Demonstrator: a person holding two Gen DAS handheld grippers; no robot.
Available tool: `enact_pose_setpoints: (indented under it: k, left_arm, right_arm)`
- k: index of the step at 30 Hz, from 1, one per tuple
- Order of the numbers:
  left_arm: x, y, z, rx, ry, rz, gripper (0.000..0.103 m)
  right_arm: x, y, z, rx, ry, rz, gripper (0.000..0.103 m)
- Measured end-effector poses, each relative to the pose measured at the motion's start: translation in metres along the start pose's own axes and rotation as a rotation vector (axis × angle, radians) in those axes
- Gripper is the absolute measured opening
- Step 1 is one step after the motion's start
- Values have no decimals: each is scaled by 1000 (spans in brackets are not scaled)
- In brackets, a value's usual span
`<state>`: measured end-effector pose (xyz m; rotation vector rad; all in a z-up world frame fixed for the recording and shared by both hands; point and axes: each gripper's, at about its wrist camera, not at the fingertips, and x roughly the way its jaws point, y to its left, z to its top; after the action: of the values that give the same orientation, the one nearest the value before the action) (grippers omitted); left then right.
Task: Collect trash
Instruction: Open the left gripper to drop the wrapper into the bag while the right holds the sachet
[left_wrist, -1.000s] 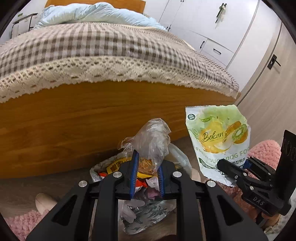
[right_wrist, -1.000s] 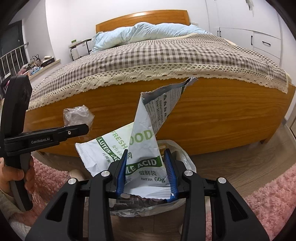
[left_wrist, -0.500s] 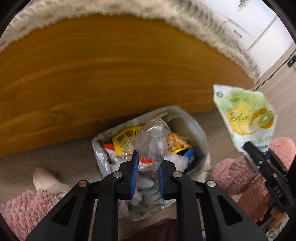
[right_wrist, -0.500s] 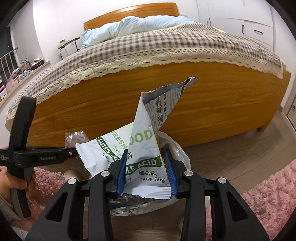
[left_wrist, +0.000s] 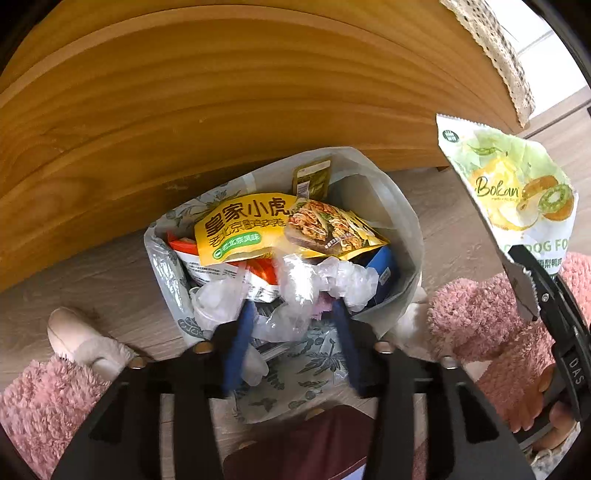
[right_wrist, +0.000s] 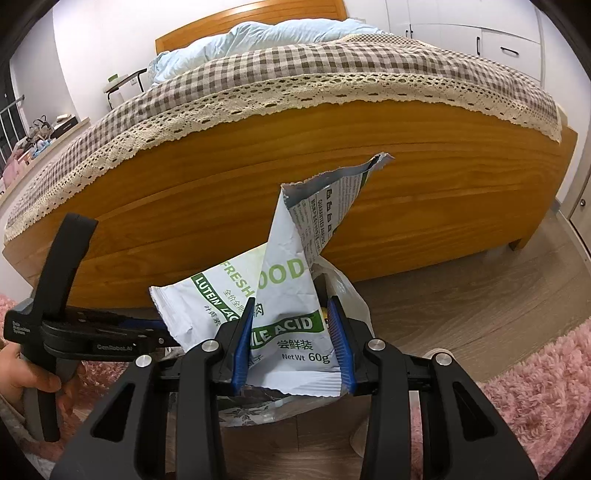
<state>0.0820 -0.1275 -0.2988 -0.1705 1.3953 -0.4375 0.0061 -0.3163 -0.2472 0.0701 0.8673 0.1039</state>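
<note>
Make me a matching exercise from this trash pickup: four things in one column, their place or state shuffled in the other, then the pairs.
Things
1. dog food pouch
2. yellow snack packet
3. clear plastic wrap
4. trash bag

Places or states
A. on the floor against the wooden bed frame
B. clamped in the right tongs
C. lying printed side up on the trash
D. crumpled, just ahead of the open left tongs

Pairs: 1-B, 2-C, 3-D, 4-A

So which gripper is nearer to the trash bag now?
Left. The left gripper hangs directly over the trash bag, open above the clear plastic. The right gripper stays beside it, clamping the dog food pouch.
</note>
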Motion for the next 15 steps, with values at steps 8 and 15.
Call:
enact_pose_setpoints:
  k: [8,15]
  left_arm:
    - [-15,17,1,-75,-43,92,76]
    - [-31,35,3,-147,-88,168,91]
  right_arm:
    - [9,7,6,-14,35,-1,38]
    - [30,16,5,-33,126,18,38]
